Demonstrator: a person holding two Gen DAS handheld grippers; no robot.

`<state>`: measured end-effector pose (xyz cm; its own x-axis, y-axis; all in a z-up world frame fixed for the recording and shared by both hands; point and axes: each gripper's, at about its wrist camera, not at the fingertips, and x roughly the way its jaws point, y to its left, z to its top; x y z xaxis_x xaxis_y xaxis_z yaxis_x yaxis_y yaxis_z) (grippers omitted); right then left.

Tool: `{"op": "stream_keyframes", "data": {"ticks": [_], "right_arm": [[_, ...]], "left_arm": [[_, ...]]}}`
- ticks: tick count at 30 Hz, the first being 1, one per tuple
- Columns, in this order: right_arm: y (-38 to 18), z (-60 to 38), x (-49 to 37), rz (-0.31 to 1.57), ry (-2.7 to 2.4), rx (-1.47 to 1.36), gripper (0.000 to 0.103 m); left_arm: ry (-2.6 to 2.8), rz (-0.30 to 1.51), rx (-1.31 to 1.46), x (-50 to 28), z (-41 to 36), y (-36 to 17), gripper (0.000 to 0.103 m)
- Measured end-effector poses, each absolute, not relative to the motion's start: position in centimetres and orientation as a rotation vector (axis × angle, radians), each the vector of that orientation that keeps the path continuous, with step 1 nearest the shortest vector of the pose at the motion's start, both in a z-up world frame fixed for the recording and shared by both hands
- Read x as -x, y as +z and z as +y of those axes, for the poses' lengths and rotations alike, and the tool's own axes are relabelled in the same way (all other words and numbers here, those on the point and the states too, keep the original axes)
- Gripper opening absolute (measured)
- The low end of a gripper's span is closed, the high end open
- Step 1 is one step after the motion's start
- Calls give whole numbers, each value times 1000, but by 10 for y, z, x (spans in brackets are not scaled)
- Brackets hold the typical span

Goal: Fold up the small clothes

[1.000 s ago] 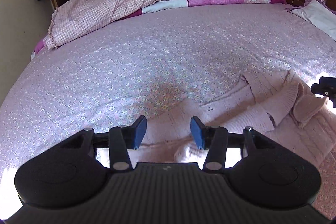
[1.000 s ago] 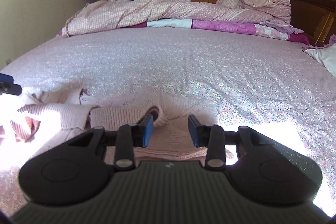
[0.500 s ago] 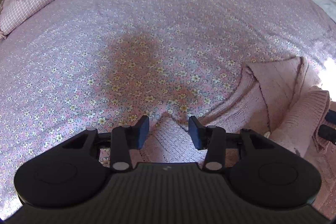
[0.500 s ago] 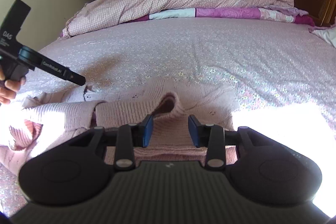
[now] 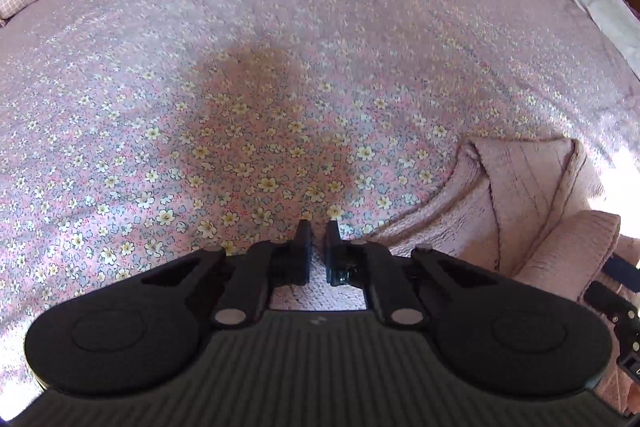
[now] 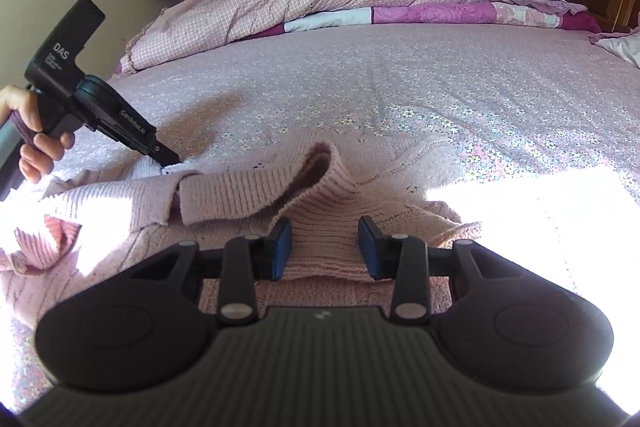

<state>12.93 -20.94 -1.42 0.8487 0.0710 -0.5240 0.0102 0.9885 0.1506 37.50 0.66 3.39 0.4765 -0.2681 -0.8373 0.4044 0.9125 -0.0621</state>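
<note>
On a floral bedsheet, the left gripper has just pinched shut, seemingly on a pink knitted sweater's corner, while the right gripper hovers half-open over its collar, unclamped; lifting and folding come next.

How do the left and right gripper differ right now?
The left gripper has just closed on the pink sweater's edge; the right gripper stands apart, its blue pads showing. The left one sits at the sweater's corner next to the floral sheet; the right straddles the ribbed knit by the neck opening. Both are black and over the same sweater.
</note>
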Motion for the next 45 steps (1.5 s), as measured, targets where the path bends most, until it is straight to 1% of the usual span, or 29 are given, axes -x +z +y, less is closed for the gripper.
{"op": "stream_keyframes", "data": {"ticks": [4,5,9,11,14,21,25,30,32,34,35,36,37,39,40,41,42,45], "right_arm": [[-15,-209,-130,551,29,-147,39],[-15,-208,-130,549,28,-144,39],[-16,-205,-130,546,24,-128,39],[-16,-205,-130,547,22,-124,39],[-14,-207,-128,548,28,-132,39],[-4,-217,-117,524,19,-136,39],[2,-219,-105,511,9,-140,39],[8,-218,-88,503,7,-142,39],[10,-218,-83,503,6,-137,39],[12,-217,-77,503,8,-130,39],[13,-217,-74,503,8,-127,39],[14,-216,-72,503,8,-124,39],[15,-216,-69,502,7,-121,39],[16,-215,-64,503,2,-119,41],[16,-216,-61,499,-4,-124,49],[17,-216,-58,493,-10,-130,59],[17,-217,-53,485,-10,-135,62],[18,-215,-47,485,-3,-138,62]], "left_arm": [[-316,843,-213,-360,2,44,5],[-298,829,-238,-359,0,43,5],[-251,870,-236,-370,3,29,5],[-223,852,-194,-370,11,27,6],[-226,822,-149,-362,19,39,6],[-231,740,-130,-315,40,86,6],[-201,723,-149,-280,58,97,6],[-167,744,-139,-231,84,100,7],[-147,756,-154,-213,90,97,14],[-132,761,-190,-198,91,93,24],[-127,759,-208,-190,92,91,27],[-121,760,-221,-183,91,89,32],[-121,762,-228,-175,93,87,35],[-116,766,-215,-161,95,86,37],[-119,772,-200,-155,95,85,38],[-128,774,-185,-147,97,85,38],[-133,773,-175,-140,97,85,39],[-135,760,-180,-122,97,85,47]]}}
